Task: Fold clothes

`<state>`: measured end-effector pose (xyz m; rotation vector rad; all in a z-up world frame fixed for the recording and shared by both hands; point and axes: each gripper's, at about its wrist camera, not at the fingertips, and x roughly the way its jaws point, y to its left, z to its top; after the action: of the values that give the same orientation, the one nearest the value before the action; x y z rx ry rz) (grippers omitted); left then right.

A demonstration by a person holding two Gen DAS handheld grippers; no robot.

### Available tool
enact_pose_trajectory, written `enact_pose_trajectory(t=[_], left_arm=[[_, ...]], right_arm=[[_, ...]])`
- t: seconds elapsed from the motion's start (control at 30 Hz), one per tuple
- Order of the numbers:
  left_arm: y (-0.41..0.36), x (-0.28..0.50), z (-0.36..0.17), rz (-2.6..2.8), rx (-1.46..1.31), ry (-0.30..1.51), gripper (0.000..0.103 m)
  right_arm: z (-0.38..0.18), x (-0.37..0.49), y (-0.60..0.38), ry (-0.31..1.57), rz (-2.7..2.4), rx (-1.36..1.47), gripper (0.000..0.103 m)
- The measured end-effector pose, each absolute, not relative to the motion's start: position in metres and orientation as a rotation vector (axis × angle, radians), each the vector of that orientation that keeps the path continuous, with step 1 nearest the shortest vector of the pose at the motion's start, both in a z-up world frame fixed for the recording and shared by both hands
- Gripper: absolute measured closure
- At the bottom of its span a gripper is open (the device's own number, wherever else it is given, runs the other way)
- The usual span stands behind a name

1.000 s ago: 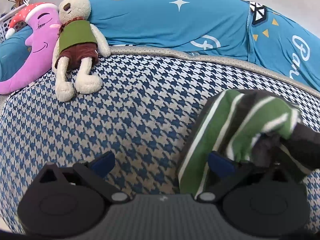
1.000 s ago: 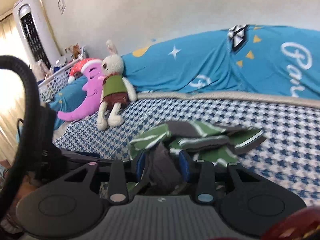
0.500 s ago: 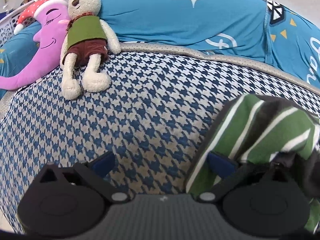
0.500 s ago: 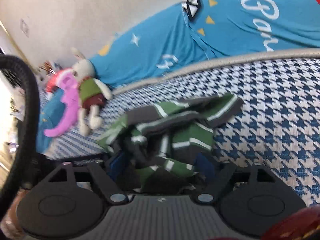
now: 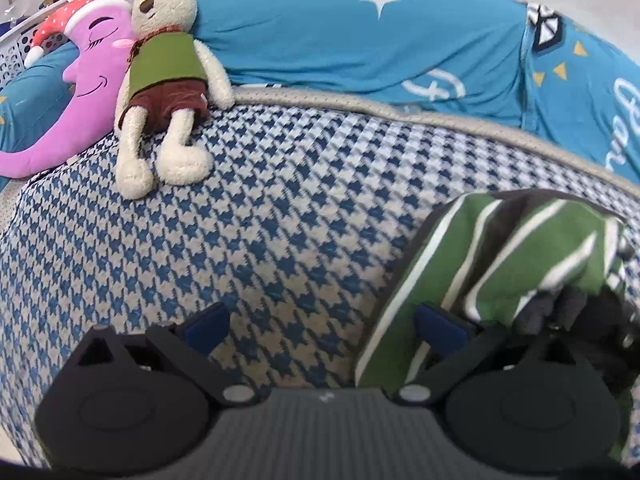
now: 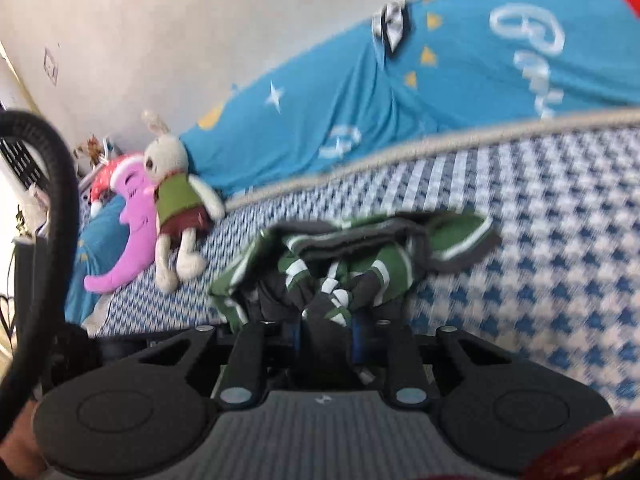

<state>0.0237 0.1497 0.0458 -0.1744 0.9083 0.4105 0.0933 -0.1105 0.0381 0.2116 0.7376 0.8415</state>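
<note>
A crumpled green garment with white and dark grey stripes lies on the blue-and-white houndstooth bed cover, at the right of the left wrist view. My left gripper is open just above the cover. Its right finger is at the garment's left edge, and nothing is between the fingers. In the right wrist view the same garment is bunched in front of my right gripper, whose blue pads are close together and shut on a fold of it. That view is motion-blurred.
A plush rabbit in a green vest and a purple moon cushion lie at the back left. A blue printed duvet runs along the wall. A white basket stands far left. A black cable loops at the left.
My right gripper stood wide open around the garment half a second ago and has now shut on a bunch of it. The left gripper stays open and has drifted only slightly.
</note>
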Motion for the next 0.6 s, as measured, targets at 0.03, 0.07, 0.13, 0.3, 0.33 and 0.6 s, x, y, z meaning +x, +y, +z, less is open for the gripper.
enact_pose_trajectory(t=[0.03,0.07,0.13,0.3,0.33,0.6], left_arm=[[0.148,0.023,0.049,0.405,-0.181,0.896,0.0],[0.146,0.023,0.052,0.397,-0.188,0.884,0.0],[0.142,0.021,0.057,0.377,-0.202,0.858,0.0],[0.126,0.017,0.067,0.329,-0.211,0.818,0.0],[0.122,0.016,0.068,0.319,-0.208,0.817,0.0],[0.087,0.017,0.066,0.25,-0.164,0.835,0.0]], right_arm=[[0.045,0.092,-0.115,0.709,0.828,0.21,0.081],[0.051,0.09,-0.119,0.681,0.815,0.208,0.082],[0.064,0.088,-0.127,0.625,0.789,0.204,0.082],[0.096,0.081,-0.15,0.488,0.71,0.194,0.082],[0.101,0.08,-0.158,0.466,0.687,0.195,0.082],[0.093,0.105,-0.191,0.631,0.398,0.18,0.075]])
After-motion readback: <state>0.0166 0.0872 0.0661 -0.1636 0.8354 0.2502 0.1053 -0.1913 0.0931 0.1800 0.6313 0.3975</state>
